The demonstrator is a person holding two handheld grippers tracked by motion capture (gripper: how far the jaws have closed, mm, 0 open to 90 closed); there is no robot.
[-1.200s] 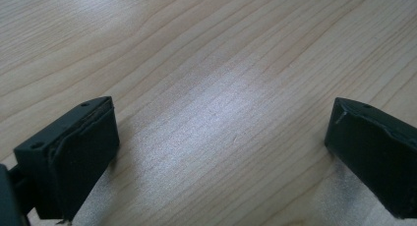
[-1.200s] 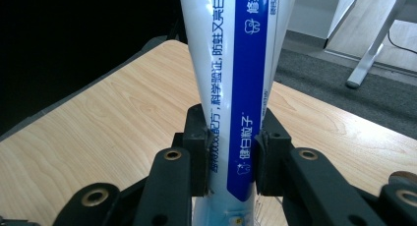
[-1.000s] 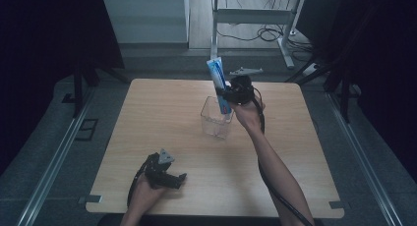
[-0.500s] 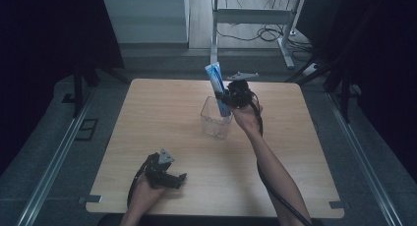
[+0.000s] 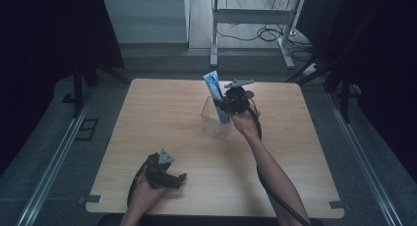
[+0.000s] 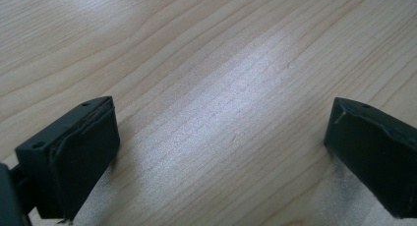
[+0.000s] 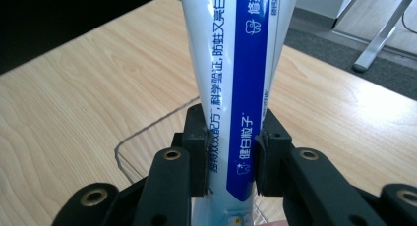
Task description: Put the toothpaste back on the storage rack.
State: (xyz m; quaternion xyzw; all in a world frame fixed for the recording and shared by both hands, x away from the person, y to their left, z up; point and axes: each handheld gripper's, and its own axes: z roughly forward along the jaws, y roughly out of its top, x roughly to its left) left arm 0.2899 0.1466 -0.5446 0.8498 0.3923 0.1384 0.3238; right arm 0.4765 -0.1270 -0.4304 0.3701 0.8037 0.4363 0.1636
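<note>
A blue and white toothpaste tube (image 5: pixel 215 91) (image 7: pixel 236 83) stands tilted, its lower end inside a clear plastic cup (image 5: pixel 215 119) near the table's middle. My right gripper (image 5: pixel 227 104) (image 7: pixel 231 152) is shut on the tube's lower part, just above the cup's rim (image 7: pixel 147 130). The tube's bottom end is hidden behind the jaws. My left gripper (image 5: pixel 172 179) rests low over the wooden table (image 5: pixel 162 113) near the front edge. Its jaws stand wide open in the left gripper view (image 6: pixel 221 152), with only bare wood between them.
Dark floor and metal rails surround the table. A white desk frame (image 5: pixel 255 27) with cables stands beyond the far edge. The right forearm (image 5: pixel 268 167) reaches diagonally across the table's right half.
The right gripper with the tube has shifted slightly left and down toward the cup. The left gripper has stayed put.
</note>
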